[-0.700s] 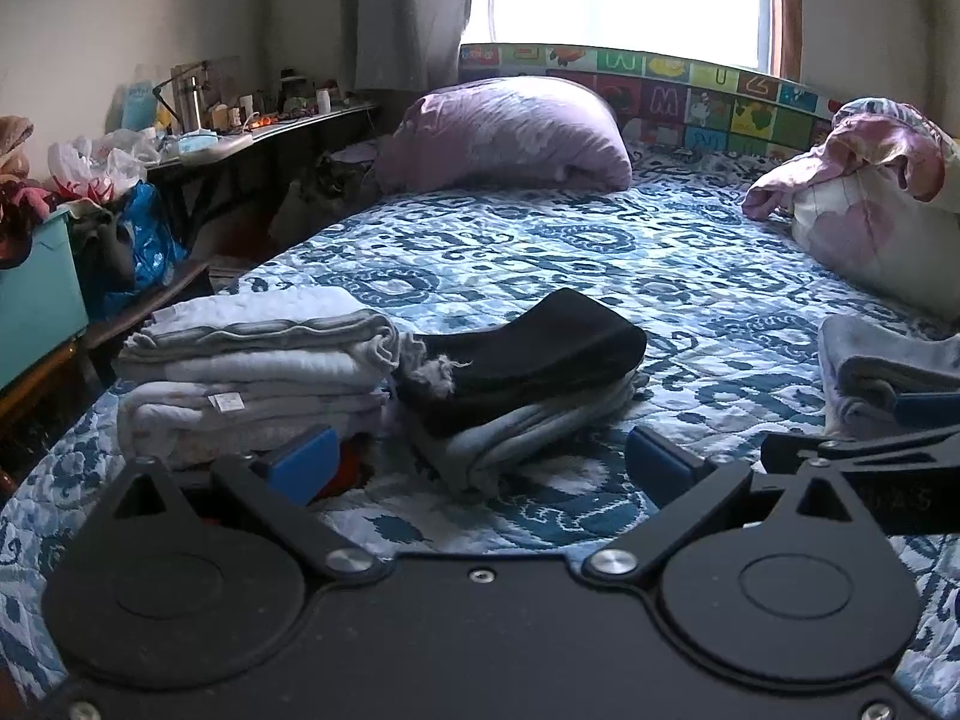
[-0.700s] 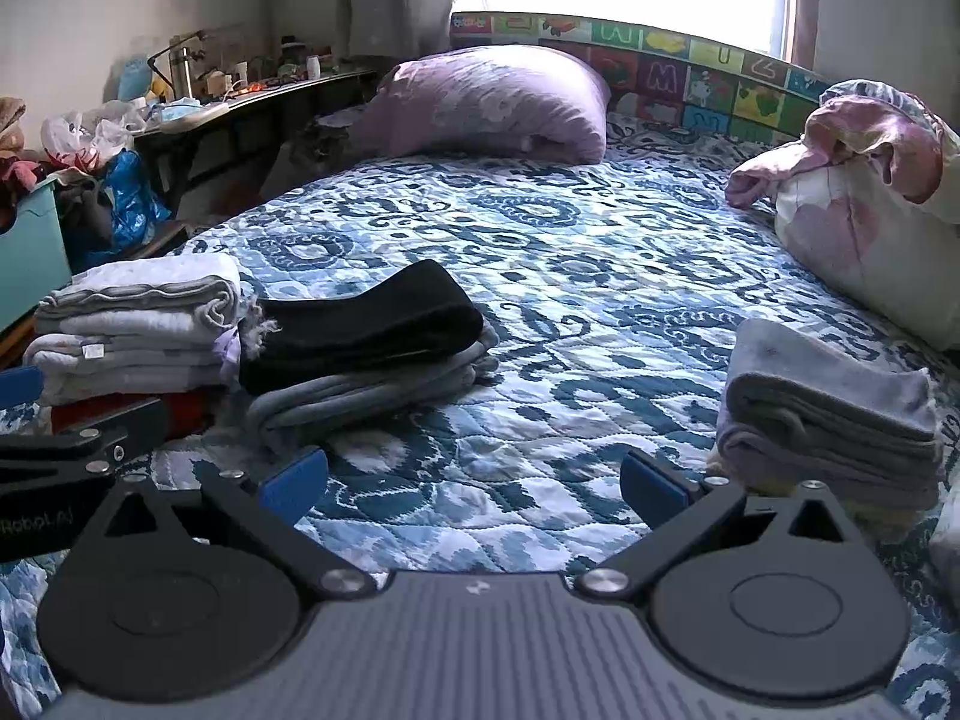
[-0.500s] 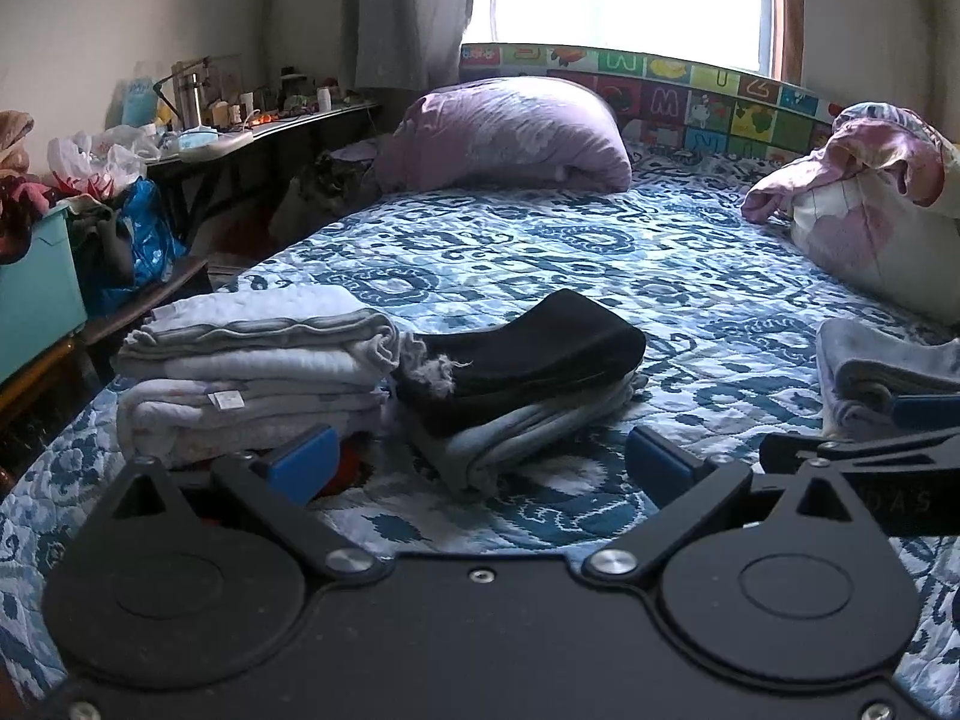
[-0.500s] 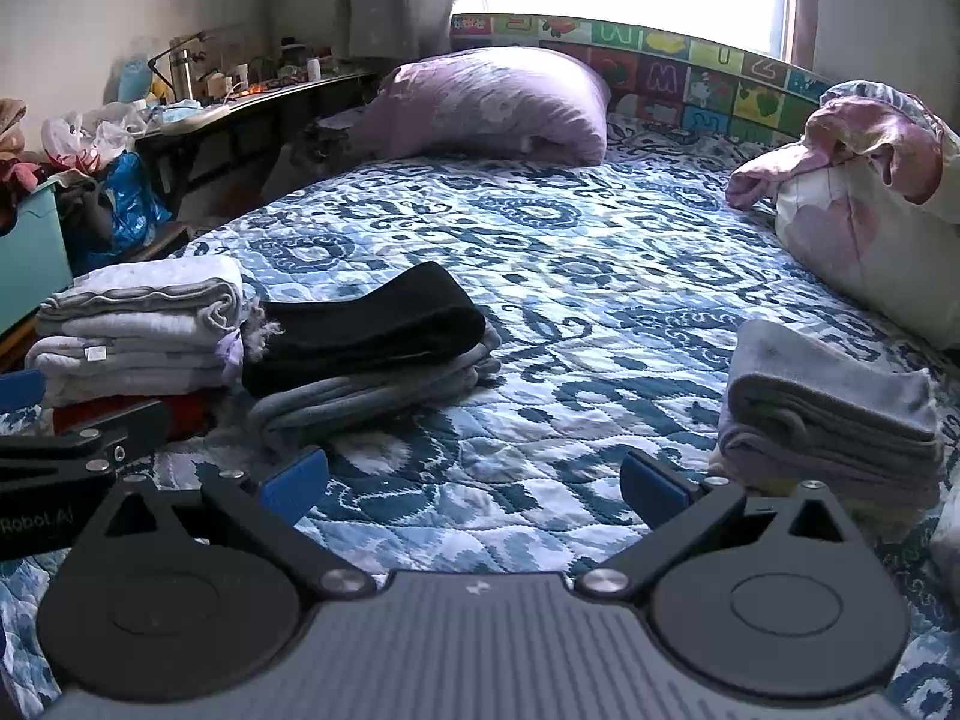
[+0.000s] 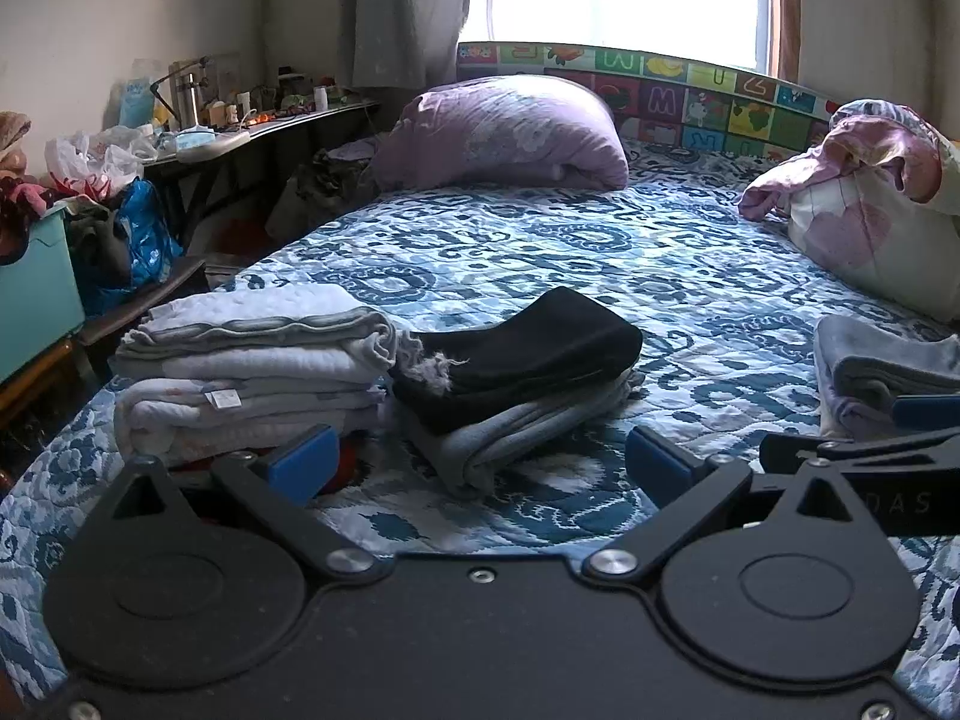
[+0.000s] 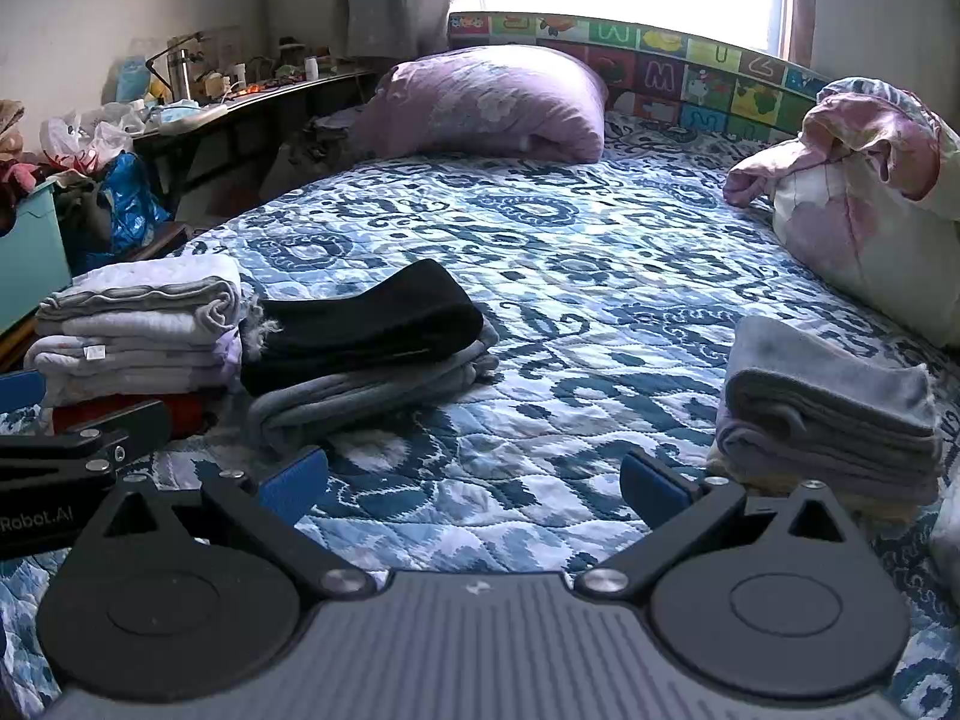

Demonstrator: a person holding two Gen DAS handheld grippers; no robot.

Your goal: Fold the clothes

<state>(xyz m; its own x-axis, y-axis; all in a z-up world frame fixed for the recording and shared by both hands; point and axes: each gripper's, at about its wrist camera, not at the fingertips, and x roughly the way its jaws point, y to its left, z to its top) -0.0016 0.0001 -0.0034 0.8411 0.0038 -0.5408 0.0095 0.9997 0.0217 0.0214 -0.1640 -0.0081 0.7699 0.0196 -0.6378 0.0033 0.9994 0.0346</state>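
three folded clothes stacks point(image 6: 384, 354) lie on the bed point(image 6: 600, 252).

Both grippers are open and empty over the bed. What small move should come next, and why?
Probably pause or withdraw: the left gripper and right gripper hold nothing, and every garment in view sits folded in the white stack, black stack or grey stack.
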